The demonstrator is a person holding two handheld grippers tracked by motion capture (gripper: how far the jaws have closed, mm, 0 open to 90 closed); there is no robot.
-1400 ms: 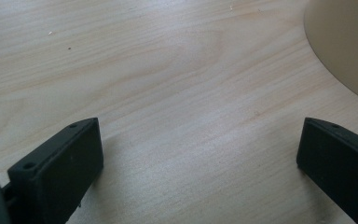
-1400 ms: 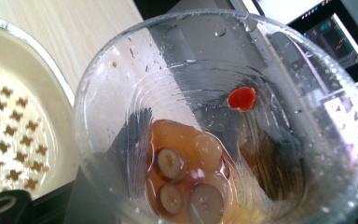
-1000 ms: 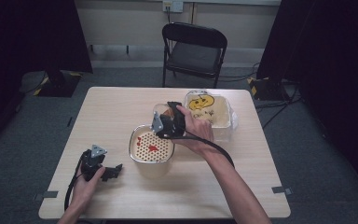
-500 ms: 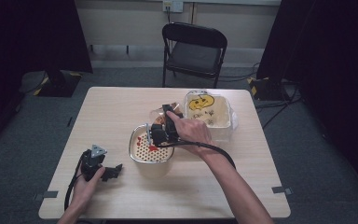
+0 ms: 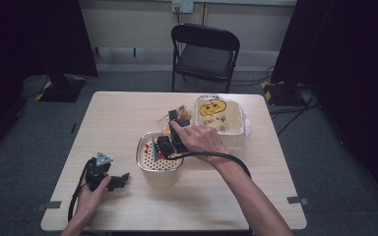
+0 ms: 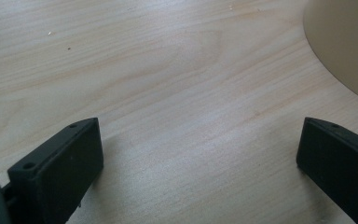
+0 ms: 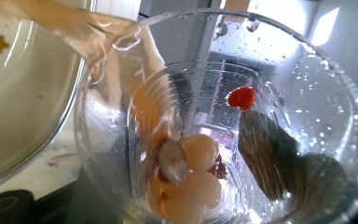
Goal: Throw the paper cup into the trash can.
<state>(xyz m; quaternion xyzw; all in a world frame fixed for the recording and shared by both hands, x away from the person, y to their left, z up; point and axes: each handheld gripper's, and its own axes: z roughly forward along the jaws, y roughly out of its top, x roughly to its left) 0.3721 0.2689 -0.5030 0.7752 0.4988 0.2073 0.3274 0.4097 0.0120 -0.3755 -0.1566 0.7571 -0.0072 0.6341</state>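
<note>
My right gripper (image 5: 166,143) is shut on a clear plastic cup (image 7: 307,116), held tilted over a cream strainer bowl (image 5: 142,160) at mid table; its jaws have just been closing a little further on the cup. Inside the cup lie pale round fruits (image 7: 191,177) and a red bit (image 7: 241,97). Liquid runs from the cup's lip toward the perforated bowl (image 7: 18,116). Red pieces lie in the strainer. My left gripper (image 5: 120,179) rests on the tabletop at front left, open, with bare wood between its jaws (image 6: 200,154).
A white tub with a yellow pumpkin face (image 5: 221,118) stands behind and right of the strainer. The strainer's side (image 6: 345,42) curves into the left gripper view at top right. A black folding chair (image 5: 204,54) stands beyond the table's far edge.
My right hand has sunk and shifted left, bringing the cup lower over the strainer and tipping it further. The left gripper has stayed where it was.
</note>
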